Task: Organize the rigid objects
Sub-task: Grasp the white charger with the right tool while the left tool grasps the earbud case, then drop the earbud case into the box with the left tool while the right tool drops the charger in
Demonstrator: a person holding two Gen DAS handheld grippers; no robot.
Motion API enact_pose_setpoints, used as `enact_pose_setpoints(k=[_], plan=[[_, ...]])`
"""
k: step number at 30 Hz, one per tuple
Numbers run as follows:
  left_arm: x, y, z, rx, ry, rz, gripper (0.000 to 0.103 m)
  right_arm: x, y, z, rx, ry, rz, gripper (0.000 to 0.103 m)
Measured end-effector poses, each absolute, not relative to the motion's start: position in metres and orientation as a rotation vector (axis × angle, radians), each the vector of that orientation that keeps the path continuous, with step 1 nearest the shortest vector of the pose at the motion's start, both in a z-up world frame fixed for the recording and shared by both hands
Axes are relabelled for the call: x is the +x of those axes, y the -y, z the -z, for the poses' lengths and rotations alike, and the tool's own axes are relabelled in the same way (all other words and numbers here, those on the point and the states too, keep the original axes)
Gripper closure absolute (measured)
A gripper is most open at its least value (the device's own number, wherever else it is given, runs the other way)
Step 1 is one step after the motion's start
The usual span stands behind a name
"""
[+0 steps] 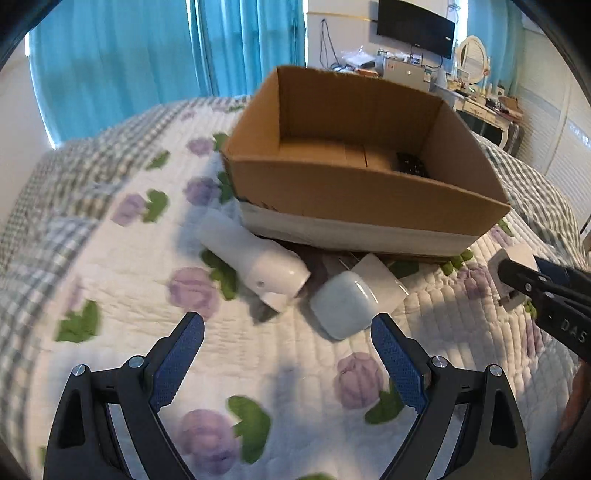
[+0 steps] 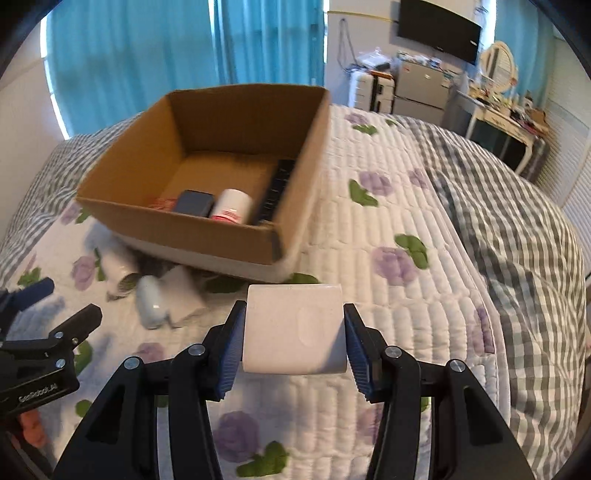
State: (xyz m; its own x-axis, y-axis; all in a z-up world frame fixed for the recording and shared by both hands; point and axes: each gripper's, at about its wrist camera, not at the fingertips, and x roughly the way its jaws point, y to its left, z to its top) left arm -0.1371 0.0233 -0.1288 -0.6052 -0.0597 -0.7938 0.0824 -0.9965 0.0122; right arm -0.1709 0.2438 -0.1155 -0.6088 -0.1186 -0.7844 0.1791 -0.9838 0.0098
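Note:
An open cardboard box [image 1: 369, 192] [image 2: 192, 229] stands on the quilted bed. It holds a dark case [image 2: 194, 203], a white and red bottle [image 2: 232, 206] and a black remote [image 2: 275, 192]. In front of it lie a white flashlight-like device [image 1: 255, 254], a pale blue oval case [image 1: 343, 302] [image 2: 149, 301] and a white block [image 1: 380, 280] [image 2: 183, 295]. My left gripper [image 1: 288, 328] is open, just short of these objects. My right gripper [image 2: 293, 328] is shut on a white charger block [image 2: 295, 328], held above the quilt, also seen in the left wrist view [image 1: 517, 266].
The quilt [image 2: 406, 295] has purple flowers and a grey checked border. Blue curtains [image 1: 147, 55] hang behind the bed. A dresser with a mirror [image 2: 502, 110], a TV [image 2: 439, 29] and a small fridge [image 2: 421, 88] stand at the far right.

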Motion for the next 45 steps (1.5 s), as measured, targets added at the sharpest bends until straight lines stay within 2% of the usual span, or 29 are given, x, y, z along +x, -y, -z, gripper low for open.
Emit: enact_pose_setpoints(k=[3, 7, 12, 15, 16, 17, 19, 23, 29, 36, 42, 45], plan=[[-0.149, -0.035, 0.141, 1.403, -0.013, 2.760, 0.009, -0.176, -0.254, 0.124, 1.313, -0.043, 2.668, 0.053], [-0.161, -0.055, 0.158, 1.440, 0.161, 2.765, 0.009, -0.179, -0.255, 0.129, 1.324, 0.002, 2.665, 0.053], [-0.175, -0.056, 0.171, 1.518, 0.122, 2.791, 0.012, -0.182, -0.249, 0.132, 1.331, -0.003, 2.634, 0.053], [-0.177, -0.056, 0.177, 1.592, 0.035, 2.838, 0.027, -0.182, -0.250, 0.134, 1.348, 0.009, 2.629, 0.053], [-0.177, -0.057, 0.178, 1.607, 0.020, 2.849, 0.034, -0.182, -0.251, 0.135, 1.351, 0.018, 2.629, 0.053], [-0.177, -0.057, 0.177, 1.614, 0.010, 2.867, 0.048, -0.181, -0.252, 0.135, 1.351, 0.021, 2.630, 0.053], [-0.172, -0.060, 0.176, 1.631, -0.002, 2.896, 0.059, -0.180, -0.252, 0.137, 1.356, 0.017, 2.633, 0.053], [-0.159, -0.068, 0.174, 1.601, 0.137, 2.879, 0.059, -0.174, -0.251, 0.140, 1.367, 0.014, 2.631, 0.053], [-0.133, -0.059, 0.155, 1.571, 0.107, 2.890, 0.059, -0.155, -0.245, 0.126, 1.321, -0.012, 2.654, 0.053], [-0.108, -0.050, 0.082, 1.411, 0.080, 2.984, 0.059, -0.134, -0.237, 0.087, 1.211, -0.031, 2.671, 0.053], [-0.125, -0.040, 0.020, 1.274, 0.076, 3.061, 0.059, -0.128, -0.230, 0.033, 1.058, -0.098, 2.741, 0.053], [-0.150, -0.033, -0.002, 1.206, 0.080, 3.039, 0.059, -0.137, -0.229, 0.009, 0.996, -0.072, 2.736, 0.053]])
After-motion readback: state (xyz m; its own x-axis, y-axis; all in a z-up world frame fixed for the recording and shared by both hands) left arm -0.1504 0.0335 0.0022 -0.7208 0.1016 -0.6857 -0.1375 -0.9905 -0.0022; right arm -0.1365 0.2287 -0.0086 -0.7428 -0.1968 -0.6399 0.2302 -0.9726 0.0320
